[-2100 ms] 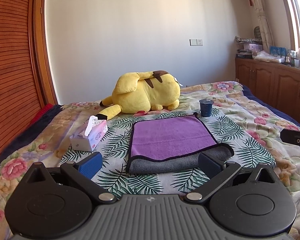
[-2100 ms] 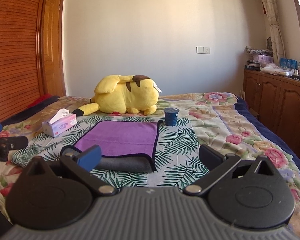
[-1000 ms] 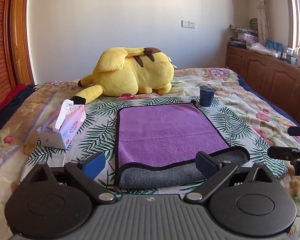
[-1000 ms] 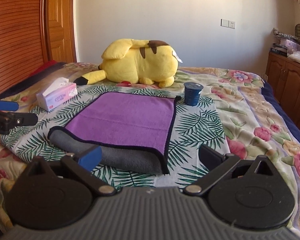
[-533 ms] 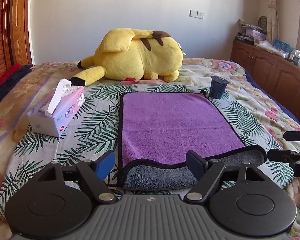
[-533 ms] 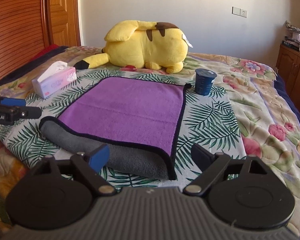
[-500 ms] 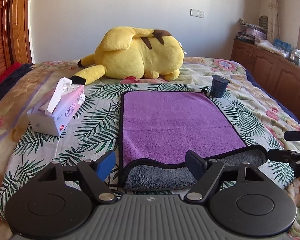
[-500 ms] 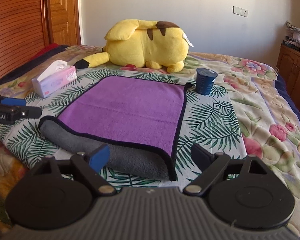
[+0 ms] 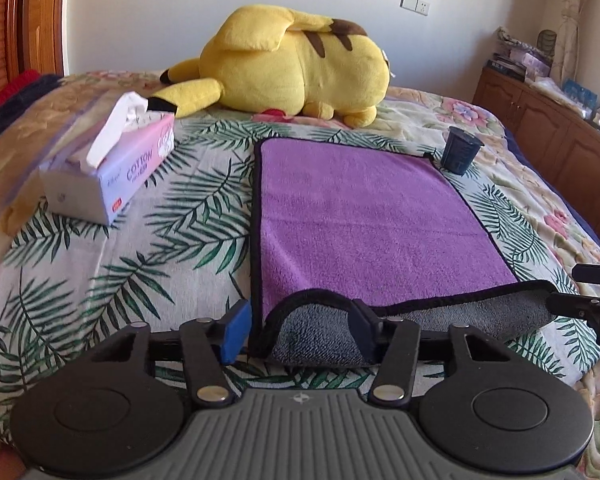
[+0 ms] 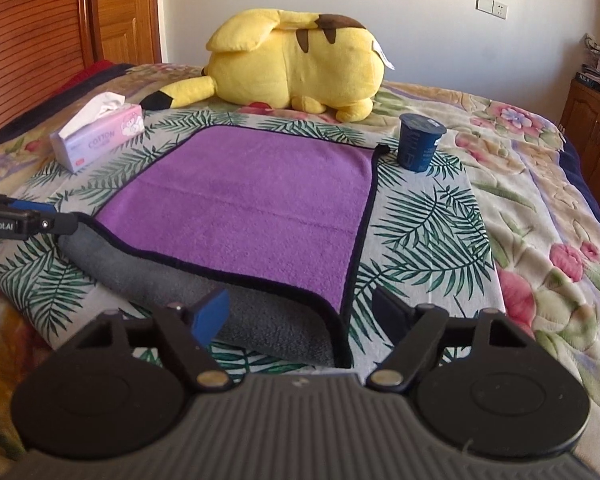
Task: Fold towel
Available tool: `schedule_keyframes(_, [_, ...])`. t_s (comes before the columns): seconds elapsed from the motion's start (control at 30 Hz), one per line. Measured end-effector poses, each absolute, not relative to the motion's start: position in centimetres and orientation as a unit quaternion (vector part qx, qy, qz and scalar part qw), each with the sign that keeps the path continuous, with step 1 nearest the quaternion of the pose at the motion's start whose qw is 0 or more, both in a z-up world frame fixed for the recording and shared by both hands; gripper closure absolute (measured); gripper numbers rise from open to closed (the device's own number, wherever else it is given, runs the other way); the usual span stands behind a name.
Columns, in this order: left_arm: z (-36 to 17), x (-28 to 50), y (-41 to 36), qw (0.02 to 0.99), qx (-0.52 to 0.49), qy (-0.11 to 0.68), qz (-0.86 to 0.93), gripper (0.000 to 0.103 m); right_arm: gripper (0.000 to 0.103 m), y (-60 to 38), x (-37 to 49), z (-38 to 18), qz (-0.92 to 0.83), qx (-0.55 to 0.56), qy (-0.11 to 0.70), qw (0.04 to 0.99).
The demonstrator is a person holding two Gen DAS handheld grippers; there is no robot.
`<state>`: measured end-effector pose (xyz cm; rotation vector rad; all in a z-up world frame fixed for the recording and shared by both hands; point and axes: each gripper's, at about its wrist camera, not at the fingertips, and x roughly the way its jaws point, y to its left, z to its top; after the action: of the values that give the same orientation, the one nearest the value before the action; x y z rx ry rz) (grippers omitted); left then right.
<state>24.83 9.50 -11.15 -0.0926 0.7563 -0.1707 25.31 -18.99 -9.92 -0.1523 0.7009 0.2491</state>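
The left hand-held gripper [image 9: 298, 330] sits low at the near left corner of the purple microfibre towel with a grey underside and black trim [image 9: 364, 216], its fingers spread, the blue-padded finger [image 9: 236, 330] just outside the towel's left edge and the dark finger [image 9: 362, 326] resting against the rolled-over grey hem, so the raised corner lies between them without being pinched. The right hand-held gripper [image 10: 300, 314] is at the near right corner, also spread wide, its blue-padded finger [image 10: 210, 312] over the grey turned-up strip and its dark finger [image 10: 392, 314] on the bedcover just beyond the towel's black-trimmed right edge. From each wrist view the other gripper's tips show at the frame edge, close to the opposite end of the folded hem. The towel lies flat, purple side up, on a palm-leaf printed cloth [image 9: 172, 248] spread over the flowered bedspread [image 10: 540, 208], with only its near edge rolled back to show grey. A dark blue plastic cup [image 10: 418, 142] stands upright just beside the towel's far right corner. A pink and white tissue box [image 9: 112, 172] with a tissue sticking up lies off to the left, apart from the towel. Behind the far edge, a big yellow plush toy [image 9: 292, 66] lies on its side.
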Motion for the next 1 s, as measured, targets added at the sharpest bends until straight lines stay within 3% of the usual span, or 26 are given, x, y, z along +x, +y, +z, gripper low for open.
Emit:
schedule_keyframes(0.17, [-11.6, 24.9, 9.7, 0.923, -0.042, 0.374, -0.078, 0.083, 0.027, -19.1, 25.9, -10.5, 0.117, -0.069, 0.356, 0.925])
schedule_keyframes(0.33, [-11.9, 25.1, 10.0, 0.921, -0.042, 0.38, -0.076, 0.087, 0.029, -19.1, 26.4, -11.2, 0.114, -0.071, 0.369, 0.919])
schedule_keyframes(0.63, [-12.2, 25.2, 10.1, 0.92, -0.038, 0.383, -0.079, 0.097, 0.044, -19.9, 26.8, -11.7, 0.118, -0.049, 0.394, 0.91])
schedule_keyframes(0.73, [-12.2, 25.2, 10.1, 0.919, -0.037, 0.383, -0.082, 0.103, 0.052, -20.0, 26.9, -11.7, 0.12, -0.047, 0.397, 0.909])
schedule_keyframes(1.0, [-12.2, 25.1, 9.9, 0.921, -0.028, 0.379, -0.087, 0.103, 0.08, -20.2, 26.6, -11.3, 0.125, -0.051, 0.399, 0.907])
